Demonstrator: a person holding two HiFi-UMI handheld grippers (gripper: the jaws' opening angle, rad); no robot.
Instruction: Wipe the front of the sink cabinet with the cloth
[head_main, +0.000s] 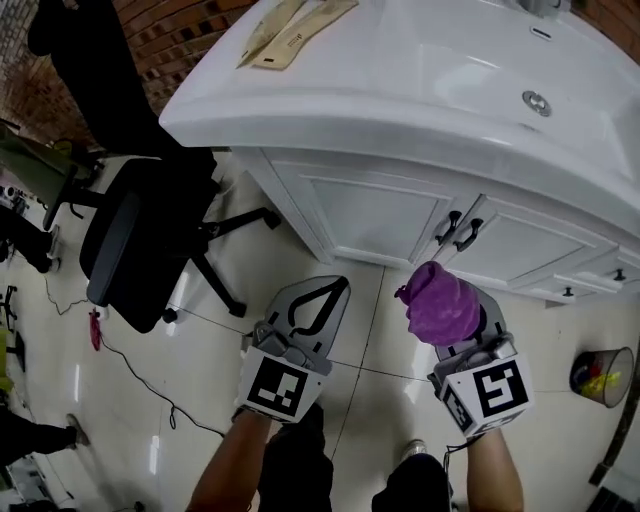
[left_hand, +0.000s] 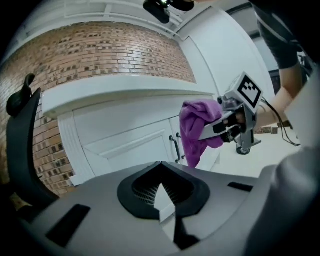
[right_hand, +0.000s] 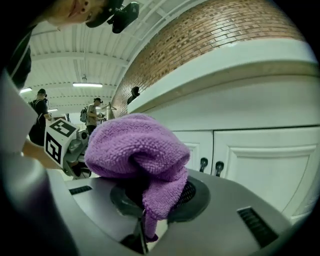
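Observation:
The white sink cabinet (head_main: 370, 215) stands ahead under its basin (head_main: 440, 75), with two dark door handles (head_main: 455, 230) at the middle. A purple cloth (head_main: 440, 305) is bunched over the tips of my right gripper (head_main: 447, 312), which is shut on it a short way in front of the handles. In the right gripper view the cloth (right_hand: 135, 145) hangs down between the jaws of that gripper (right_hand: 145, 210), with the doors (right_hand: 260, 160) close behind. My left gripper (head_main: 333, 285) is shut and empty, low before the left door (left_hand: 130, 140).
A black office chair (head_main: 140, 240) stands left of the cabinet by a brick wall (head_main: 190, 30). A wire waste bin (head_main: 603, 375) sits on the tiled floor at right. A cable (head_main: 140, 380) runs over the floor at left. Flat wooden pieces (head_main: 290, 35) lie on the basin's left end.

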